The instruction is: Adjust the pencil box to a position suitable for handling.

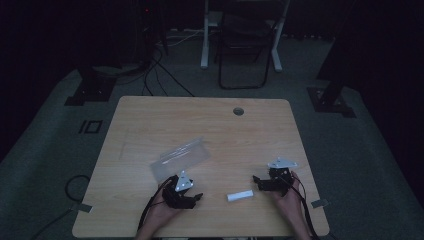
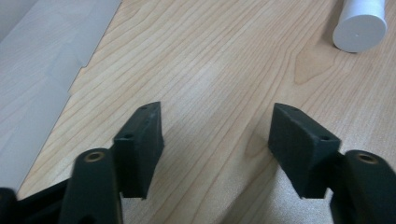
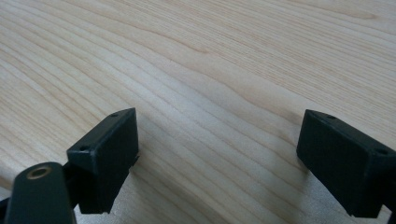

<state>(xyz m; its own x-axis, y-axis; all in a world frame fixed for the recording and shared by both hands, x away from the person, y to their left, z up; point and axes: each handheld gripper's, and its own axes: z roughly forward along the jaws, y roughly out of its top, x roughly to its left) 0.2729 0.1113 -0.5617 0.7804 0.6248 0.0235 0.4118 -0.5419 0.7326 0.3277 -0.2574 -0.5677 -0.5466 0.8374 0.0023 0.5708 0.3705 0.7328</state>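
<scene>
A clear plastic bag (image 1: 180, 158) lies flat near the middle of the wooden table (image 1: 210, 125). In the left gripper view the bag (image 2: 42, 70) shows at the left edge. A short white cylinder (image 1: 240, 195) lies on its side near the front edge, between the two grippers. Its round end (image 2: 360, 25) appears at the top right of the left gripper view. My left gripper (image 1: 197, 196) rests low on the table just in front of the bag, open and empty (image 2: 217, 135). My right gripper (image 1: 256, 179) sits right of the cylinder, open over bare wood (image 3: 219, 149).
A round cable hole (image 1: 238, 111) is in the table's far side. Beyond the table stand a dark chair (image 1: 243, 45) and white desk legs (image 1: 204, 35). Cables (image 1: 150, 75) run over the grey floor at the back left.
</scene>
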